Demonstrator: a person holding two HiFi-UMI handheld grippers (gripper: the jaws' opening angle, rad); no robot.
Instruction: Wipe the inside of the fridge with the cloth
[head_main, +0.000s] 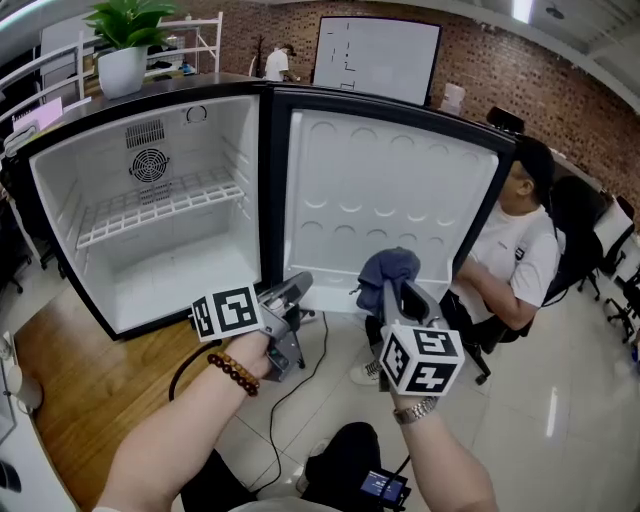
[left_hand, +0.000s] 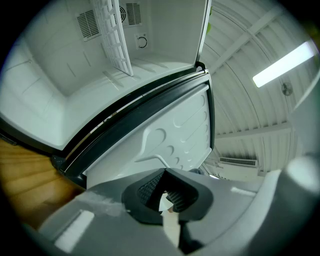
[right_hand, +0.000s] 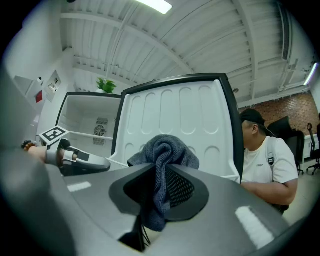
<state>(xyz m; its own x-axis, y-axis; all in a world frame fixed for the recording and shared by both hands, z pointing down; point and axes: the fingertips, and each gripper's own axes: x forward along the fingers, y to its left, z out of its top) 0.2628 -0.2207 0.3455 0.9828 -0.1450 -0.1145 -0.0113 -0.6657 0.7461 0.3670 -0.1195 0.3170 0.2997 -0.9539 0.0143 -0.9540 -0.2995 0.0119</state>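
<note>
A small black fridge stands open, its white inside holding one wire shelf. The white door hangs open to the right. My right gripper is shut on a dark blue cloth, held up in front of the door's lower part; in the right gripper view the cloth bunches between the jaws. My left gripper is shut with nothing in it, near the bottom hinge corner of the fridge. The left gripper points along the door's inner face.
A seated person in a white shirt is close behind the open door, on a chair. A potted plant stands on the fridge top. A black cable trails over the floor. A wooden board lies under the fridge.
</note>
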